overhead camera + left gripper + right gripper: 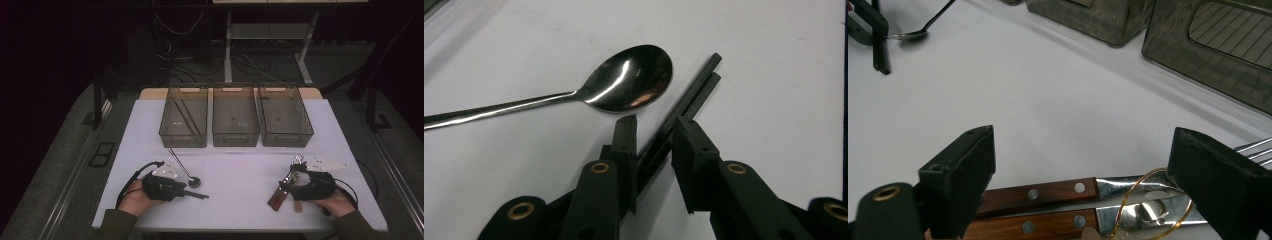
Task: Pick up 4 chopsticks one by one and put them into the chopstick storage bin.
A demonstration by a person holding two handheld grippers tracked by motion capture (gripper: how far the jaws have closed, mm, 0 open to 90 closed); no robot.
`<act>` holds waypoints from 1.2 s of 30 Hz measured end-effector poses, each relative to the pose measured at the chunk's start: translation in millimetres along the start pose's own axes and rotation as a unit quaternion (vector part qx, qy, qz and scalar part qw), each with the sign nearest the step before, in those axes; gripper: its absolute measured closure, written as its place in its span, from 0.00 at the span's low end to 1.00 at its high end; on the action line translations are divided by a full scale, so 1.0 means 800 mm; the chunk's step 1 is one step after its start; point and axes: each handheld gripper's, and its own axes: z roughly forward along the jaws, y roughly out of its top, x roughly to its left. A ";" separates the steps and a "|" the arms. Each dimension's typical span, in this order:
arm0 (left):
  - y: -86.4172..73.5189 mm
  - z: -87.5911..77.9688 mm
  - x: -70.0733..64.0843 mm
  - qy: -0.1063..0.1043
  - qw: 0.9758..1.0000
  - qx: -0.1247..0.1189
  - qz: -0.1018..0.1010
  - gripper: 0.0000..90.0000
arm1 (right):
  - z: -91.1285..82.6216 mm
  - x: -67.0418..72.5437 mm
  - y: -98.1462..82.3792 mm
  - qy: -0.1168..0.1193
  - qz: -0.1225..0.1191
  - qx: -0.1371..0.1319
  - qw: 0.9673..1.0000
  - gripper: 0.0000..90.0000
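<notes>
Now chopsticks between left tongs, tips rightward.

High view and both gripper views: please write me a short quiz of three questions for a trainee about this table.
1. How many bins stand at the far side of the table?
2. True or false: the spoon lies inside a bin.
3. What lies between the jaws of the left gripper? A. a fork B. black chopsticks C. a cup

Key: 1. three; 2. false, it lies on the table; 3. B.
</notes>
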 end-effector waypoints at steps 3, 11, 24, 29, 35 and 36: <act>0.000 0.000 -0.002 -0.006 1.000 0.000 -0.001 0.81 | 0.000 0.000 0.000 0.000 0.000 0.000 1.000 0.13; 0.002 0.003 -0.005 -0.021 1.000 -0.001 0.009 0.83 | 0.000 0.000 0.000 0.000 0.001 0.000 1.000 0.13; 0.011 0.013 -0.013 -0.027 0.999 -0.004 0.018 0.84 | 0.000 0.000 0.000 0.001 0.002 0.001 1.000 0.13; 0.021 0.021 -0.017 -0.029 0.999 -0.009 0.019 0.85 | 0.001 0.001 0.000 0.001 0.003 0.001 1.000 0.13; 0.036 0.034 -0.023 -0.029 0.999 -0.009 0.023 0.86 | 0.001 0.000 0.000 0.001 0.003 0.000 1.000 0.13; 0.038 0.036 -0.024 -0.030 0.999 -0.009 0.025 0.86 | 0.001 0.000 0.000 0.001 0.002 0.000 1.000 0.13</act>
